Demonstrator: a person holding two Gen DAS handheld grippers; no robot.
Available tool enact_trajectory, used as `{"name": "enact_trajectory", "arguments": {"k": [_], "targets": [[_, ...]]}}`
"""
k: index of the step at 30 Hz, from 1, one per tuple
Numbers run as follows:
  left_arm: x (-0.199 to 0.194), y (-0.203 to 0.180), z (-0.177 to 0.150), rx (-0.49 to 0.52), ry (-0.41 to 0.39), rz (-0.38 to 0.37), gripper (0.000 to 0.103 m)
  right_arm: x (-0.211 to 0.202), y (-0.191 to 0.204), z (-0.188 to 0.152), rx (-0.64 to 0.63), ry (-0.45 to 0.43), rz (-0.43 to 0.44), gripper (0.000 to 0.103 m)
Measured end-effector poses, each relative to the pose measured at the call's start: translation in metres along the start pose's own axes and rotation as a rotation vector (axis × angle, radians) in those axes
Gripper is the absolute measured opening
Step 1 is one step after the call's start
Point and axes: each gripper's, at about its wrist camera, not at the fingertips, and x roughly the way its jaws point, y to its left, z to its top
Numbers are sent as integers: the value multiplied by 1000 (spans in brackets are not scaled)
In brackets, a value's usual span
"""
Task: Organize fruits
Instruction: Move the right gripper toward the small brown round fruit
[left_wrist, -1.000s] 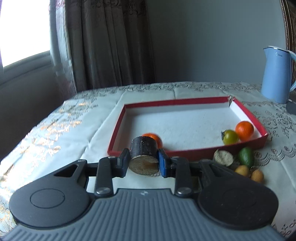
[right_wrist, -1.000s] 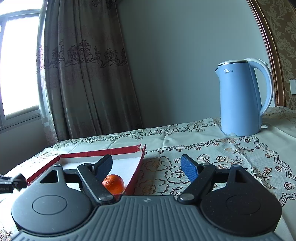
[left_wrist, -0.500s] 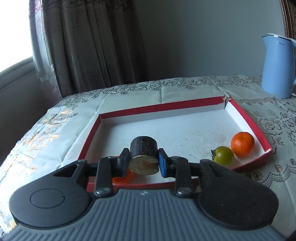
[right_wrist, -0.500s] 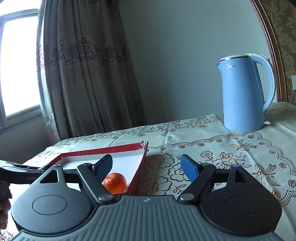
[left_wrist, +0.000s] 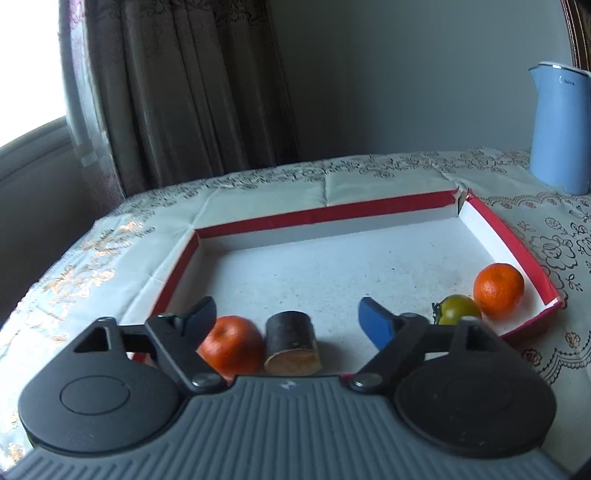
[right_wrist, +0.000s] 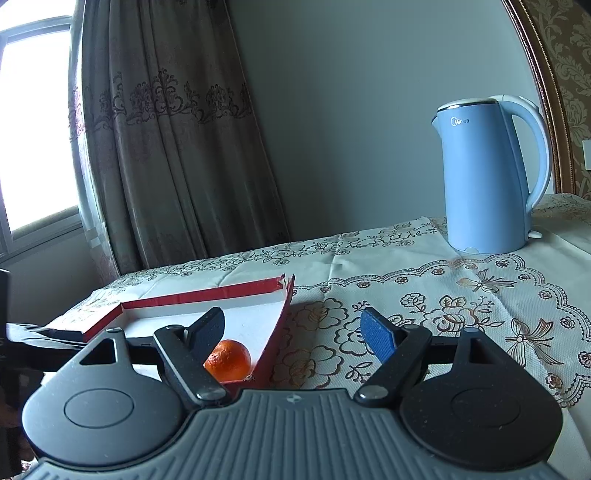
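The left tool (left_wrist: 286, 314), clamped on the dark-skinned cut piece (left_wrist: 291, 343) half a second ago, now stands apart; the piece rests in the red tray (left_wrist: 325, 214) touching a tomato (left_wrist: 232, 343). A green tomato (left_wrist: 458, 308) and tangerine (left_wrist: 498, 290) lie opposite. This placement appears complete. The right tool (right_wrist: 291, 326) hangs apart, holding nothing, over the surface (right_wrist: 461, 295).

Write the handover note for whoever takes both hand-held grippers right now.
Left hand-held gripper: open, empty, over the near edge of the red tray.
Right hand-held gripper: open, empty, by the tray's right corner.
In the tray: dark cut piece beside a red-orange fruit; green tomato and mandarin at the right.
Done: those four are in the tray.
Left: no other fruit in view; check the table in front of the tray.
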Motion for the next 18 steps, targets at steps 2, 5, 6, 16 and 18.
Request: {"name": "enact_trajectory", "arguments": {"k": [2,5,6,16,18], "targets": [[-15,11,-5,-15,-23,0,96,-1,0,-1,-2,0,1,81],[-34,34,-19,-62,-40,26,103,-1,1,-2,-8,11,11,81],[-40,44,-25,-88,-31,36,103,0,2,-2,-12,19,19,81],[-46,115,-70,-236,151,102,103,-1,27,-15,-83,119,136,81],[-39,116,-79,-228,189,75,103,-5,32,-18,-88,134,151,81]]}}
